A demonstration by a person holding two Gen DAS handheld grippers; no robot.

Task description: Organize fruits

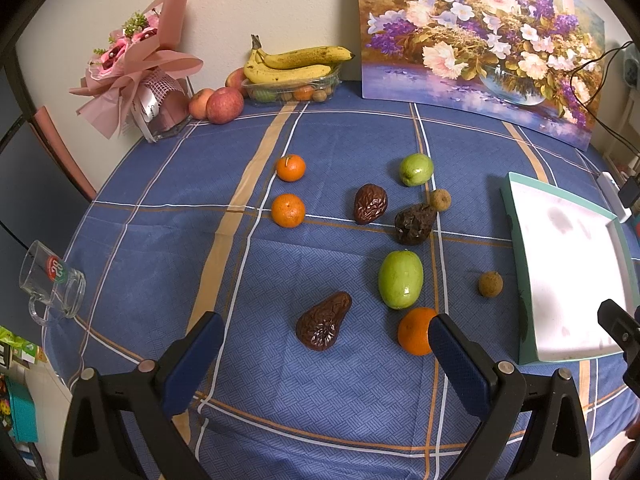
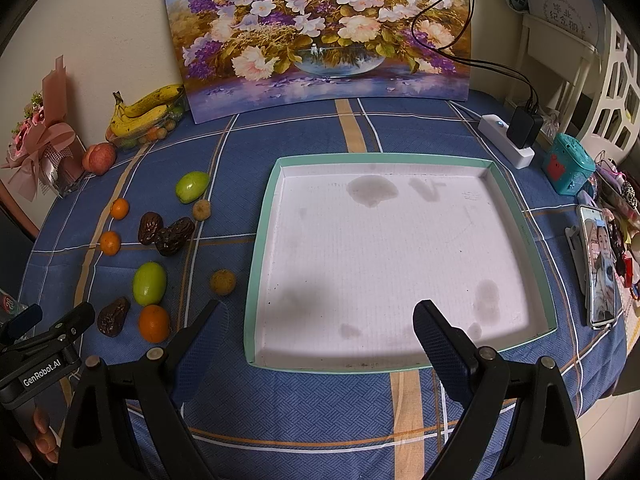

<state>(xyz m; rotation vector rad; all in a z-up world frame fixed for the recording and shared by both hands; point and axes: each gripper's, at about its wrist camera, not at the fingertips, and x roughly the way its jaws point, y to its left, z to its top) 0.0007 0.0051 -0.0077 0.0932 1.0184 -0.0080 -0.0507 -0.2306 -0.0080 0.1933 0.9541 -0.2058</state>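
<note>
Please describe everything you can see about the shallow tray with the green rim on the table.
The tray is a shallow, roughly square box with a mint-green rim and low walls; it looks like cardboard. Its white floor carries several grey stains and holds no fruit. It lies flat on the blue checked tablecloth, to the right of the scattered fruit. The open right gripper hovers over its near edge; whether it touches the tray cannot be told.

Your tray (image 2: 516, 216) has a bare floor with only a low rim to clear. Left of it the fruit lies scattered with gaps: a small brown fruit (image 2: 223, 282) sits nearest the rim, and two dates (image 2: 168, 232) touch each other. A phone (image 2: 599, 268) crowds the tray's right side.
</note>
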